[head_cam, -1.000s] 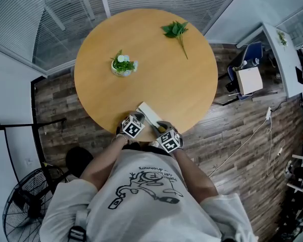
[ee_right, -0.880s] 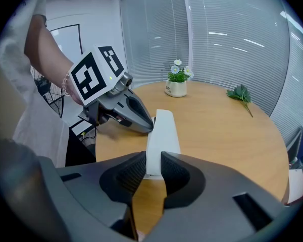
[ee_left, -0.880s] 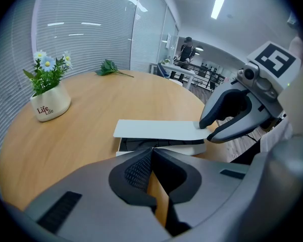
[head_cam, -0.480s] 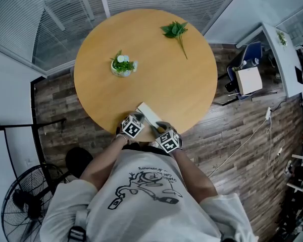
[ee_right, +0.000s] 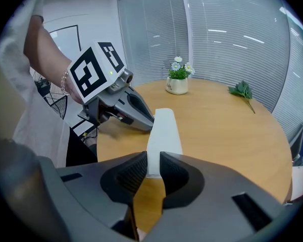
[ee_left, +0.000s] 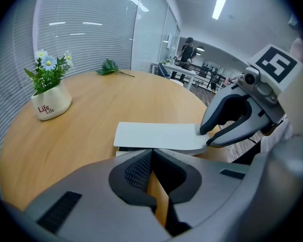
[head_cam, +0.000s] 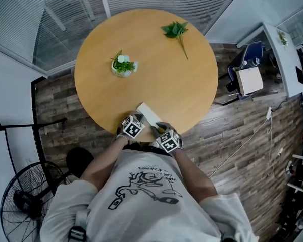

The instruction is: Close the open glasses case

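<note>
Closure is looking nearly done: right tongs (ee_right: pixel 152 158) are pinching the lid of the flat white glasses case (head_cam: pixel 147 113) at lower centre of the round wooden desk (head_cam: pixel 156 69), left tongs (ee_left: pixel 151 153) are sitting shut and empty beside it, and the next move is probably calling for a gentle press flat.

Honey-tan table (head_cam: pixel 166 79), off-white case (head_cam: pixel 148 113). Left gripper (ee_left: pixel 151 153) and right gripper (ee_right: pixel 152 160) are plain grey, with black-and-white square-patterned cubes (head_cam: pixel 133 128). White pot (ee_left: pixel 50 105), green leaves (ee_left: pixel 43 79), white and pale-blue flowers (ee_left: pixel 46 60). Floor (head_cam: pixel 232 130) is streaky brown-grey woodgrain.
</note>
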### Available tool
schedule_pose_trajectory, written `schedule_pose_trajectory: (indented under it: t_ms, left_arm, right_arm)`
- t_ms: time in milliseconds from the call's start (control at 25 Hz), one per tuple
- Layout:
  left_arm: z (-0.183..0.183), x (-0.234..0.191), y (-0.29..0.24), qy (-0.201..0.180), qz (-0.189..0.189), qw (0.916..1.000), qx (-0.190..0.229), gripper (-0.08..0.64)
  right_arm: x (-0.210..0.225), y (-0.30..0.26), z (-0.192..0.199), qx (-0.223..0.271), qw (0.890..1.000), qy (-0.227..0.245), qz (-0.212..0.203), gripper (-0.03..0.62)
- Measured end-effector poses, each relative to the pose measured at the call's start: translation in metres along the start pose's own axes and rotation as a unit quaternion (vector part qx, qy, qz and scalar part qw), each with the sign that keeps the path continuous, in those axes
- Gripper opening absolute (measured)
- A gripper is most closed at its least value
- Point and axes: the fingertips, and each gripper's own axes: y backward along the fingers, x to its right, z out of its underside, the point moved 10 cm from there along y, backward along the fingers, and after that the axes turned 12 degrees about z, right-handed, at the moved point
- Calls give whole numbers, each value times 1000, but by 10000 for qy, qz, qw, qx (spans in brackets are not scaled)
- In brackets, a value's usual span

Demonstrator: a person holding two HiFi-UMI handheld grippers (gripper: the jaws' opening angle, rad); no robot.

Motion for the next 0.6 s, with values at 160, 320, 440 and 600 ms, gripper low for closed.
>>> schedule_pose_trajectory:
  t_ms: [160,320,440,600]
  left_arm:
    - [0,2,0,14,-39,10000,-49,20]
    - [-2,4,1,5,-129,9998,-126,20]
    - [-4,5,1,-25,-151,9997,-186,20]
    - [-3,5,0,-12,-173,9996,-213,20]
  right_arm:
    - [0,0,0,-2,10000,5,-23,86]
    - [0,0,-1,-35,10000,6,-55,86]
    - [1,1,-2,-44,10000,-11,-62,84]
    - [1,0,-1,-58,10000,-6,-77,83]
